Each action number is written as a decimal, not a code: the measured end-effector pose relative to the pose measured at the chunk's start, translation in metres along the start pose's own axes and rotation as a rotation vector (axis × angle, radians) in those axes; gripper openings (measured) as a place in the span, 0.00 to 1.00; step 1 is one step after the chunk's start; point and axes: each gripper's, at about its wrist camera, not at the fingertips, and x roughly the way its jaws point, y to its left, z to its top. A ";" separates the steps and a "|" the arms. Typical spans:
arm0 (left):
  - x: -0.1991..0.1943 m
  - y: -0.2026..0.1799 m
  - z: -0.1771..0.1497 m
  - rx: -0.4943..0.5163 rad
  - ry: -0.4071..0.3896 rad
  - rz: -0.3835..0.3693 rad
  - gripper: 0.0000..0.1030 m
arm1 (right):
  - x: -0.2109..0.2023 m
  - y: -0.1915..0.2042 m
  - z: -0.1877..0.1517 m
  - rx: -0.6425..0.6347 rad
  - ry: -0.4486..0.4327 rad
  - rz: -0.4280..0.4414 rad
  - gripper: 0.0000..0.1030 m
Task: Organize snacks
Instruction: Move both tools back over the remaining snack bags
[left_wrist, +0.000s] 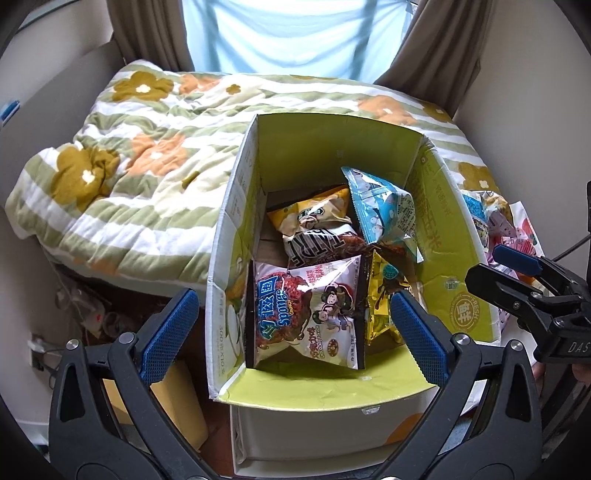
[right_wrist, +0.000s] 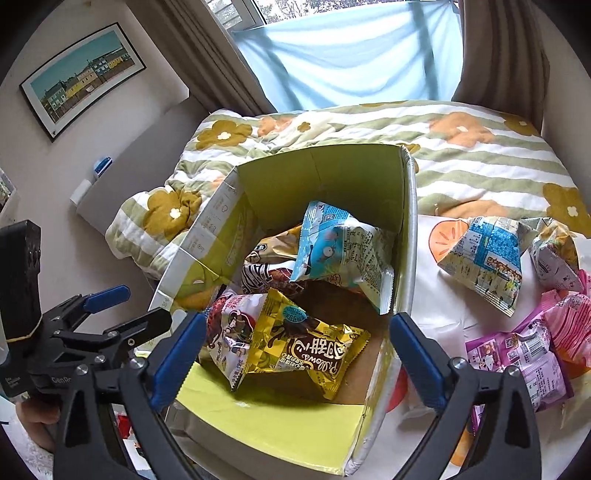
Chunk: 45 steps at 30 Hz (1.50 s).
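An open cardboard box with a lime-green inside stands against the bed. It holds several snack bags: a white Sponge Crunch bag, a yellow bag, a light-blue bag that leans on the right wall, and a cream bag at the back. My left gripper hangs open above the box's near left corner and grips nothing. My right gripper stands open over the yellow bag, its pads clear of it. Each gripper shows at the edge of the other's view.
More snack bags lie right of the box on a white printed sheet: a blue-and-white one and pink and purple ones. A flowered striped quilt covers the bed behind. Curtains frame the window.
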 end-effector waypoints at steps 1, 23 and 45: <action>-0.001 -0.001 -0.001 0.004 -0.001 0.000 1.00 | -0.001 0.000 -0.001 0.001 -0.003 0.002 0.96; -0.050 -0.054 0.006 0.128 -0.101 -0.092 1.00 | -0.095 -0.019 -0.031 0.032 -0.165 -0.188 0.96; 0.030 -0.332 -0.012 0.265 0.083 -0.138 1.00 | -0.172 -0.236 -0.061 -0.003 -0.022 -0.266 0.96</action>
